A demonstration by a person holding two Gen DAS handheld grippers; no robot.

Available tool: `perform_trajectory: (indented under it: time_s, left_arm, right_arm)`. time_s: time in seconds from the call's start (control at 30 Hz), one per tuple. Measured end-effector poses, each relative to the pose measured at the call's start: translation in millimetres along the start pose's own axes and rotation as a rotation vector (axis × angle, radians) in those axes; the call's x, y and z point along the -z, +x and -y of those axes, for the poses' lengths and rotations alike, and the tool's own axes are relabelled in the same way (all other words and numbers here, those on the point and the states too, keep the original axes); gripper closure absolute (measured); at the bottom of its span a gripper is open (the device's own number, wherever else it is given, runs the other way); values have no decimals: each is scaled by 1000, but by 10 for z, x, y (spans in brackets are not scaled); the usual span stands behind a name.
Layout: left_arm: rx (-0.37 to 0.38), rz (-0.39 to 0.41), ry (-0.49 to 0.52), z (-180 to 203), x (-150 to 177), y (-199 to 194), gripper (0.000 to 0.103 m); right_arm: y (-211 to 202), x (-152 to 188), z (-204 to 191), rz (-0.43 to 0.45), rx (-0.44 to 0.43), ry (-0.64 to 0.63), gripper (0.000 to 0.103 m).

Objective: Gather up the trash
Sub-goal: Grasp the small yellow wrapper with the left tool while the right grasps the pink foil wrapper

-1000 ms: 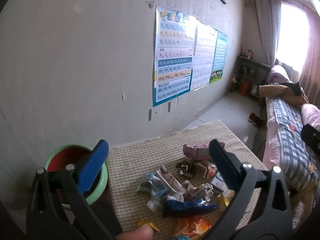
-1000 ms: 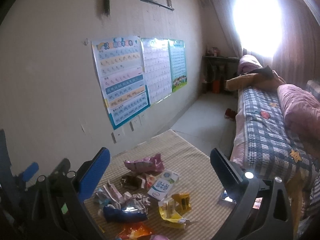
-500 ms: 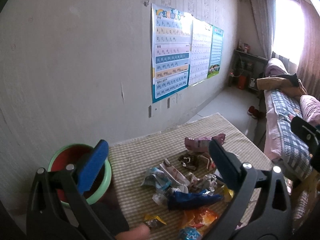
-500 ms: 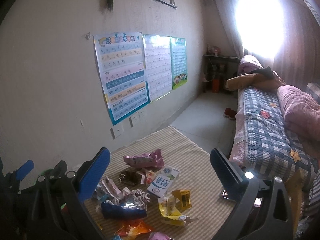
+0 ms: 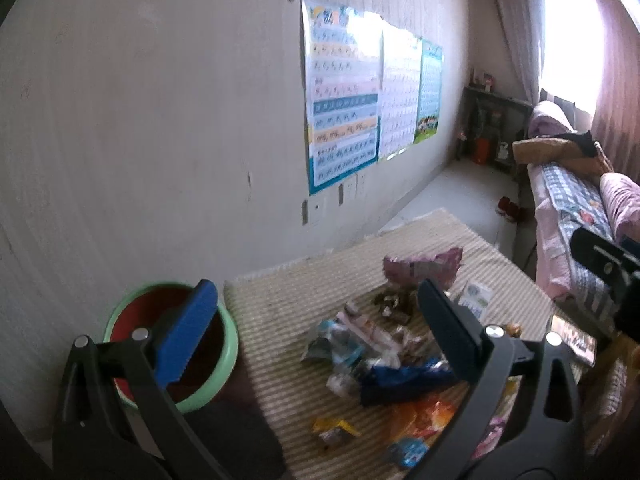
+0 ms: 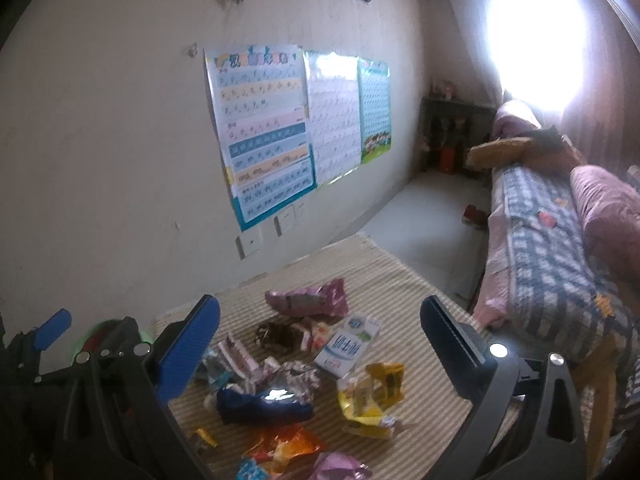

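Both claws have drawn back and tilted down since a second ago, bringing more litter into view at the near table edge. Left claw (image 5: 316,324) and right claw (image 6: 320,340) hover with fingers spread wide, holding nothing, above the trash pile (image 6: 296,376) on the table (image 6: 376,276). Near the front lie an orange wrapper (image 6: 284,444), a blue wrapper (image 6: 260,402) and a yellow pouch (image 6: 366,398); behind them, a milk carton (image 6: 348,346) and a pink bag (image 6: 308,302). Risk, likely: crinkled film slips from a shallow pinch, or one grab drags neighbours off the edge. A green-rimmed bin (image 5: 172,344) sits left of the striped table cloth, against a wall with study posters (image 6: 264,132); a bed (image 6: 552,248) and bright window (image 6: 536,40) lie beyond.
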State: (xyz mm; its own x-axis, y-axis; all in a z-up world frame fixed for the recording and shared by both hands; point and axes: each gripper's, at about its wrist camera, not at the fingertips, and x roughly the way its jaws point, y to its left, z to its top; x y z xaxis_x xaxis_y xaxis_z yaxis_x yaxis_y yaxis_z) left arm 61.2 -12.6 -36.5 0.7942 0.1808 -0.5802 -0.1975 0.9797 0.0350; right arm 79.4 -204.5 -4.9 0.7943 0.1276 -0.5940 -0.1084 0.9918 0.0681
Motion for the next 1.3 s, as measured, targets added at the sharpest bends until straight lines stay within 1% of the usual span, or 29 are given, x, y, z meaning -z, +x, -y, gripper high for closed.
perform_trajectory:
  time_s: [0.07,0.13,0.2,0.33,0.43,0.47,0.53,0.6,0.63,0.7,0.77,0.87,0.93,1.03,1.1,1.17,1.2,1.27,1.3]
  left_arm:
    - [-14,-27,0,-94,74,65,5]
    - [-54,-45,15,-171,185,135,5]
    - [-67,-92,29,-243,308,242,5]
    - [13,-261,59,-223,575,495,6]
    - [69,-350,121,-72,797,628,18]
    - [92,-380,133,-29,865,674,24]
    - [123,-424,142,16,962,747,31]
    - [170,-475,135,52,1068,828,50]
    - [181,-493,136,65,1092,858,53]
    - [196,-513,149,103,1153,908,69]
    - [206,-530,155,133,1191,971,75]
    - [207,-544,159,142,1225,1036,78]
    - [203,-550,159,139,1236,1066,78]
    - [206,-554,160,127,1259,1084,80]
    - [211,-555,151,116,1267,1103,86]
    - [224,-556,133,92,1278,1113,91]
    - [225,-554,125,77,1278,1116,91]
    - [235,-551,110,44,1265,1095,91]
    - [243,-545,101,21,1250,1075,92]
  right_arm:
    - [38,54,-12,-24,-14,17,7]
    - [81,116,-36,-45,-13,20,7]
    - [135,173,-70,-71,-11,15,7]
    - [273,275,-157,-129,-26,5,7]
    - [346,322,-202,-160,-28,-14,7]
    - [366,338,-208,-169,-24,-22,7]
    - [399,367,-196,-180,-18,-27,7]
    - [452,407,-152,-203,-13,-17,7]
    - [464,415,-132,-212,-12,-11,7]
    - [521,438,-75,-237,-12,4,7]
    - [536,439,-26,-247,-10,10,7]
    - [550,462,76,-271,-4,21,7]
    - [549,512,115,-297,-2,26,7]
    - [542,685,189,-367,-5,46,7]
    - [523,910,254,-440,-11,78,7]
    - [510,1093,270,-495,-21,102,7]
    - [517,1244,275,-541,-28,120,12]
    - [558,1383,274,-594,-42,149,22]
    - [600,1452,262,-620,-62,172,27]
